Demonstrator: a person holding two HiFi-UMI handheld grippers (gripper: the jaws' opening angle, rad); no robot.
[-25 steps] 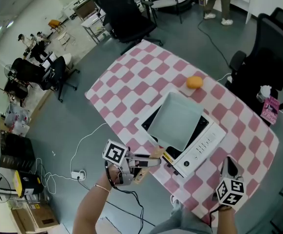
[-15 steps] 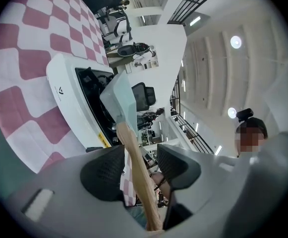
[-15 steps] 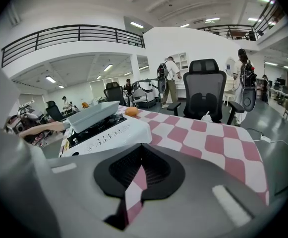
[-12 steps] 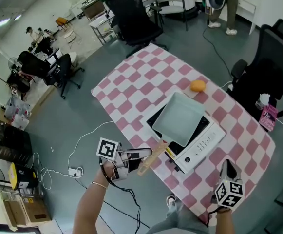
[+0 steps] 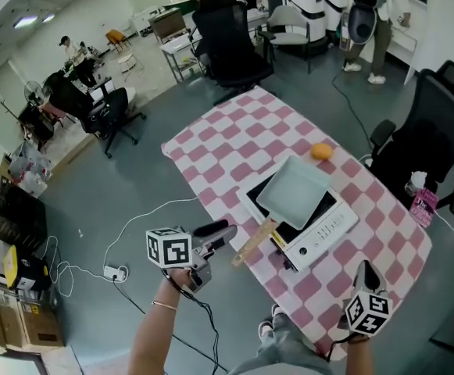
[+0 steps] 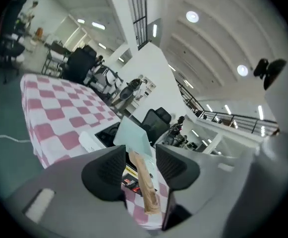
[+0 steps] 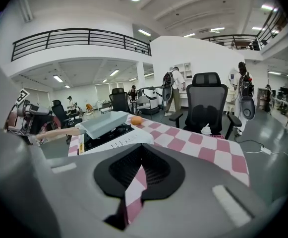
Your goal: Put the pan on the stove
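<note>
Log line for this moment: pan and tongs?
pan on stove | left tongs closing, empty, clear of handle | right tongs shut, empty

The pan [image 5: 293,190] covers most of the stove [image 5: 314,241] top. Print by its buttons [image 5: 330,225] is too small to read.

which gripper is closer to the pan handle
Left. The left gripper sits just off the pan handle, jaws closing with nothing between; the right gripper is beyond the stove, at the table edge.
</note>
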